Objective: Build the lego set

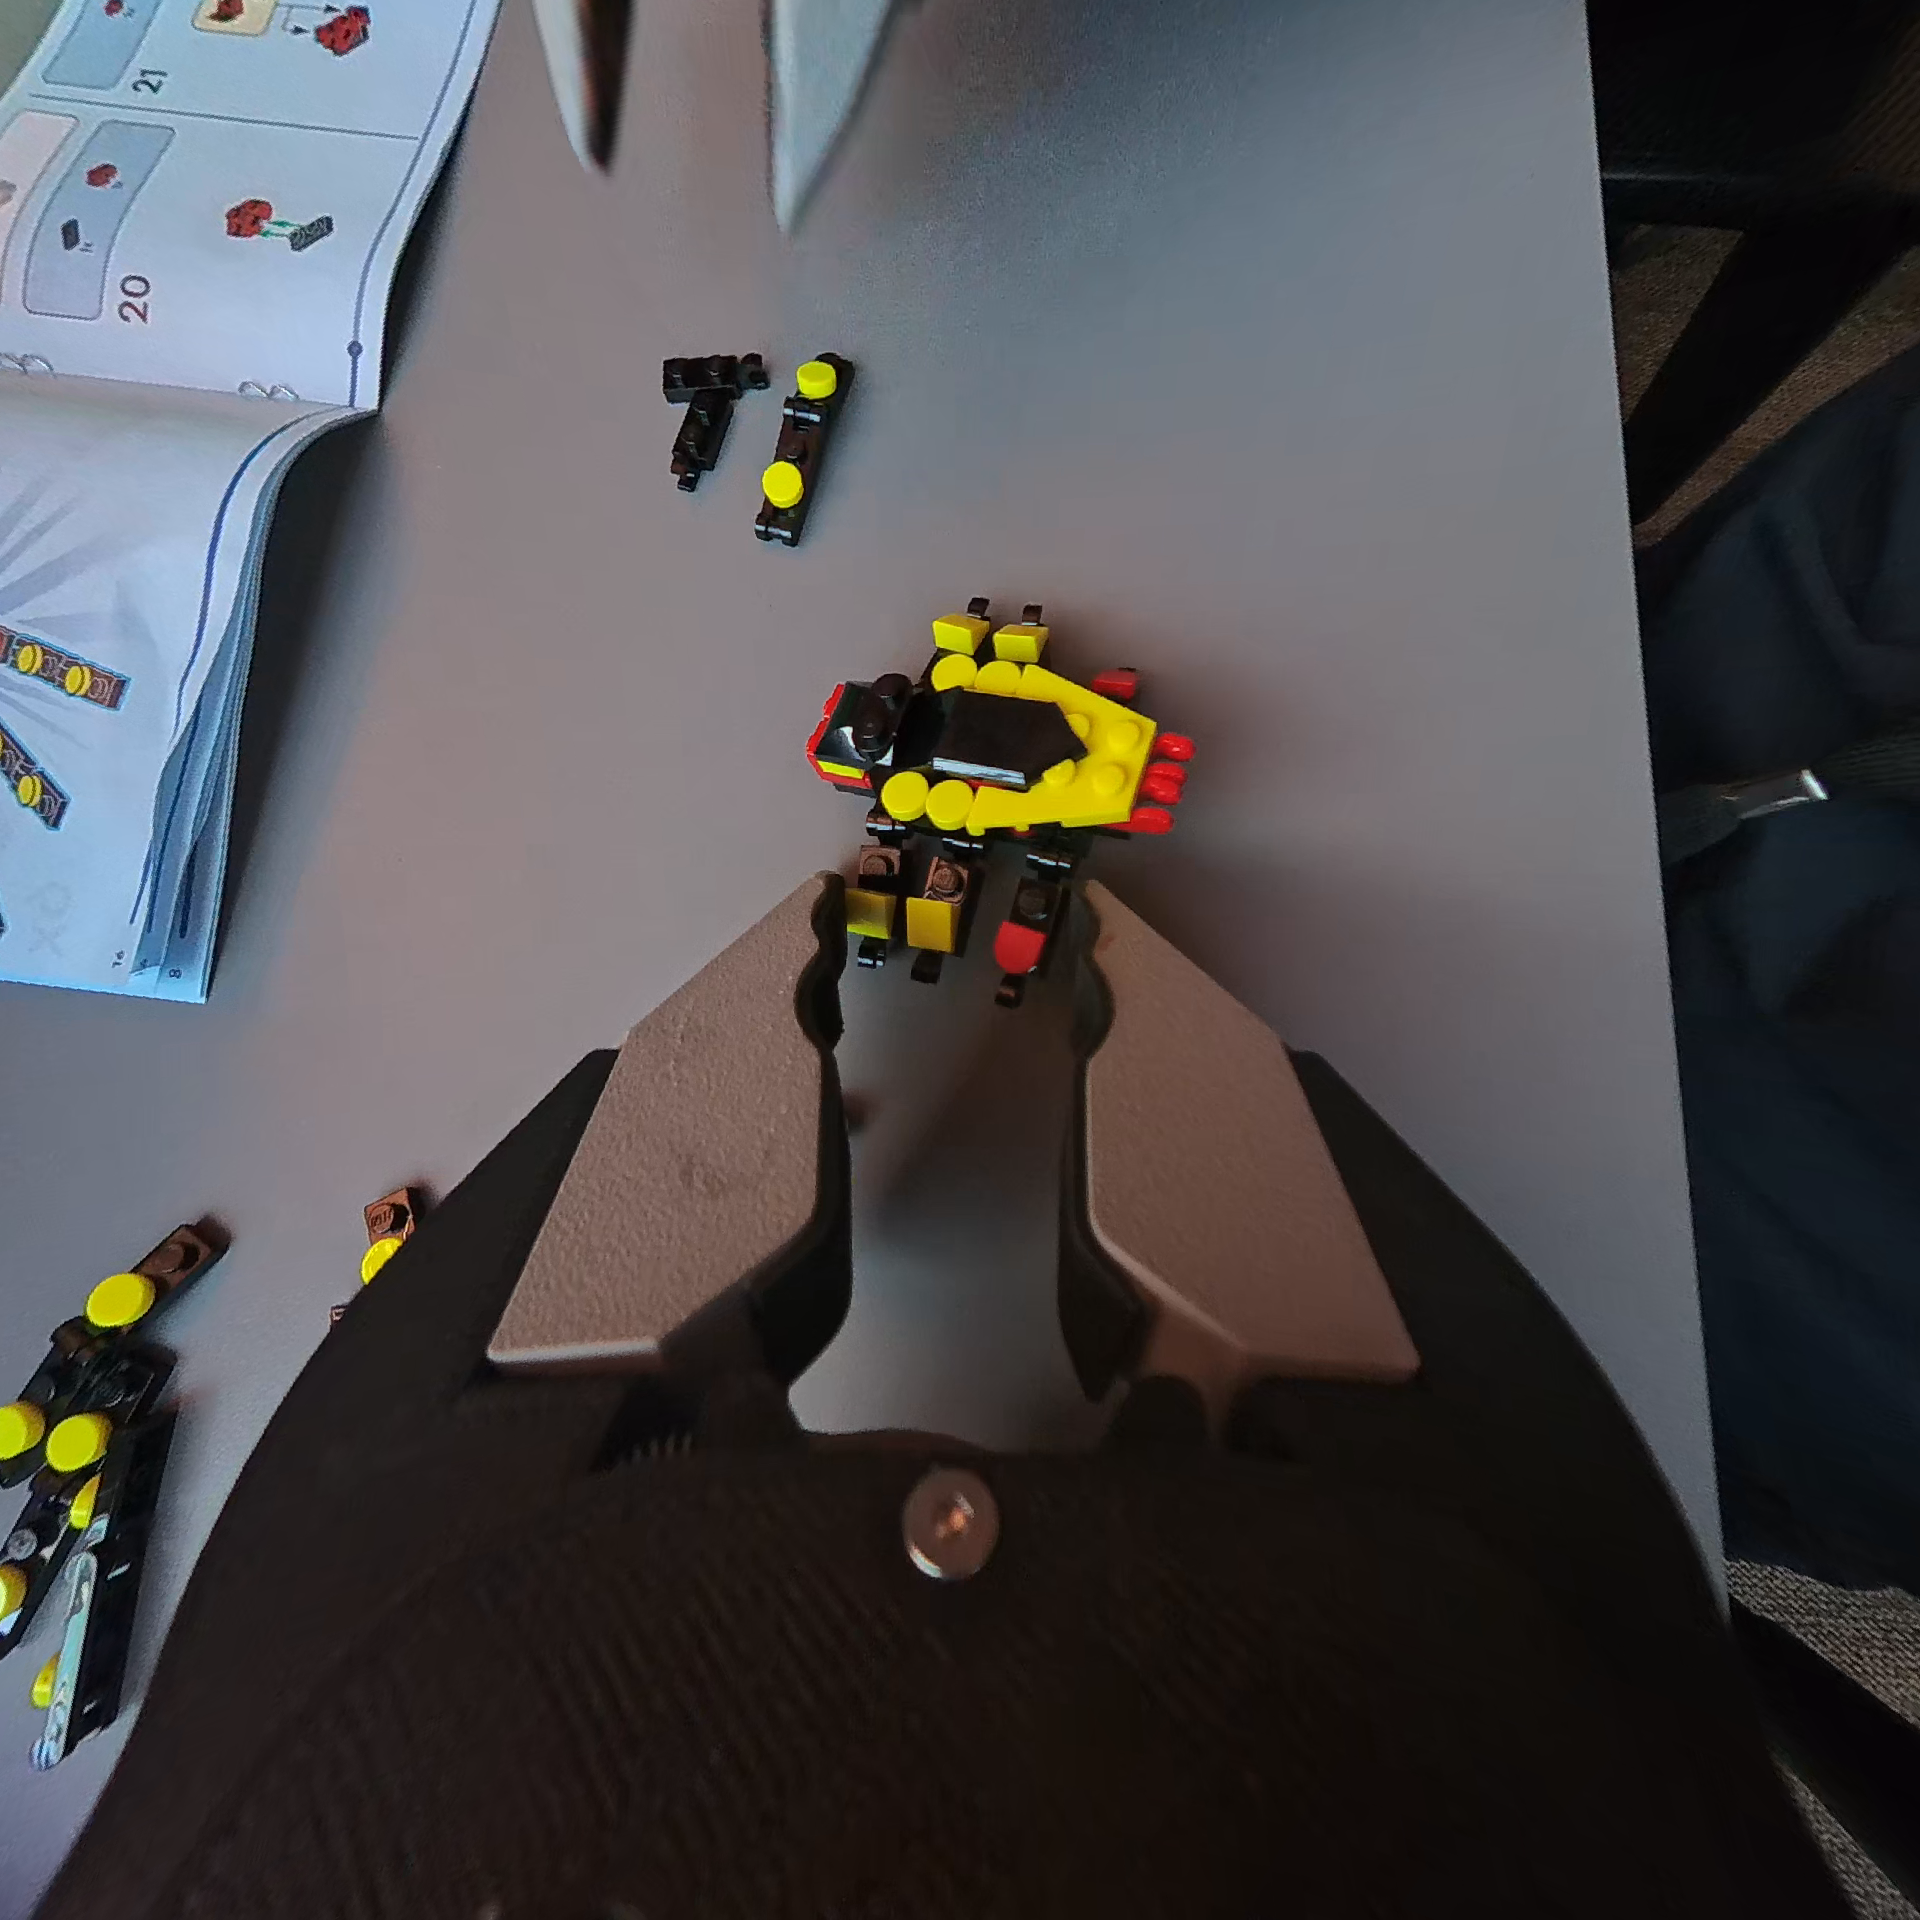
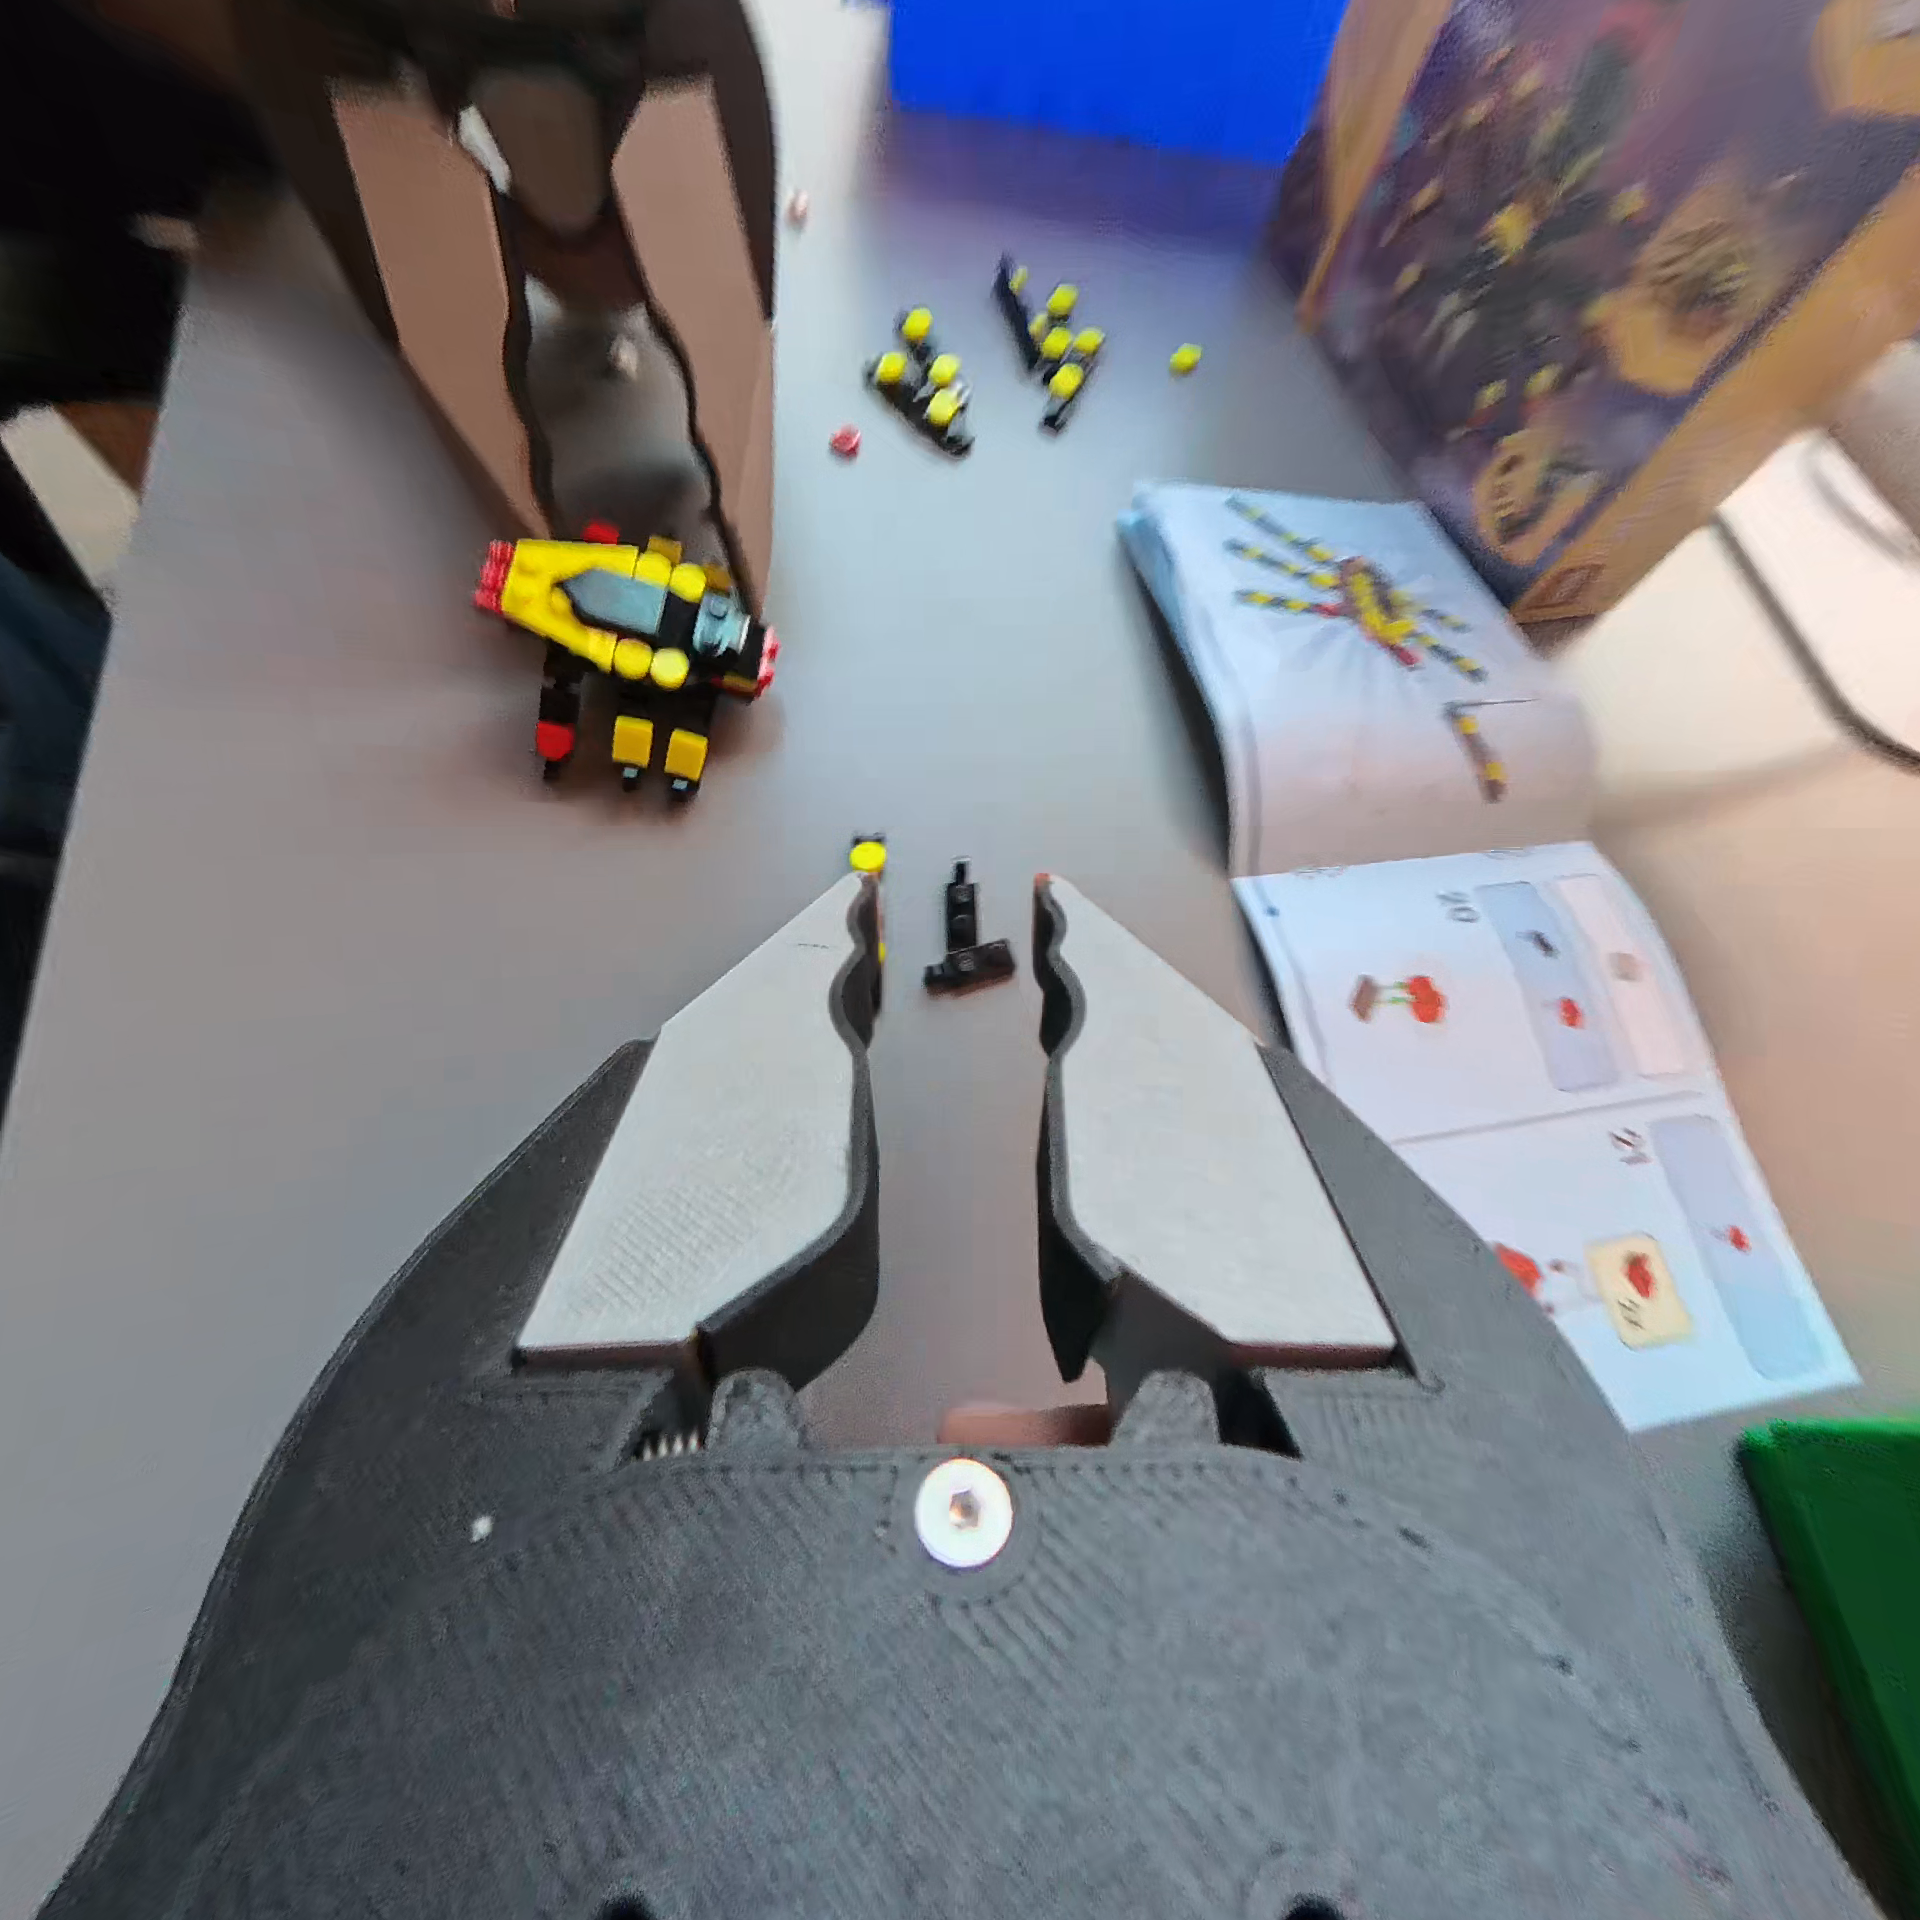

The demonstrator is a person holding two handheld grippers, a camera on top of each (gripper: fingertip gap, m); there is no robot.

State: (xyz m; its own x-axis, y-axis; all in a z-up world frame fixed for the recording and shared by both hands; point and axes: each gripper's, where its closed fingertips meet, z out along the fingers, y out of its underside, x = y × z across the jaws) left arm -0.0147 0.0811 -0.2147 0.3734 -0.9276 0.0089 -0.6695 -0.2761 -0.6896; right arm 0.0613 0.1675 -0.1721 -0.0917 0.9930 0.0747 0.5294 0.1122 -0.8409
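Note:
A yellow, black and red lego body (image 1: 997,758) with short legs stands on the grey table (image 1: 1351,520). My left gripper (image 1: 956,894) is open, its fingertips just short of the near legs. In the right wrist view the body (image 2: 623,634) sits at the left gripper's tips (image 2: 644,561). My right gripper (image 2: 951,883) is open and empty. A small black L-shaped piece (image 2: 966,935) lies between its fingertips, and a black strip with yellow studs (image 2: 868,854) lies by its left fingertip. Both pieces show in the left wrist view: the black piece (image 1: 707,410) and the strip (image 1: 800,447).
An open instruction booklet (image 1: 156,468) lies left; it also shows in the right wrist view (image 2: 1455,831). Several black-and-yellow leg assemblies (image 1: 73,1455) lie near left, also far off in the right wrist view (image 2: 987,353). The set's box (image 2: 1610,260) and a green plate (image 2: 1849,1610) are right. The table edge (image 1: 1642,727) is right. About 12 centimeters separates my left fingertips from my right. The green plate (image 2: 1849,1610) is closer to my right gripper, around 20 centimeters from its tips; the left tips are 30 centimeters off.

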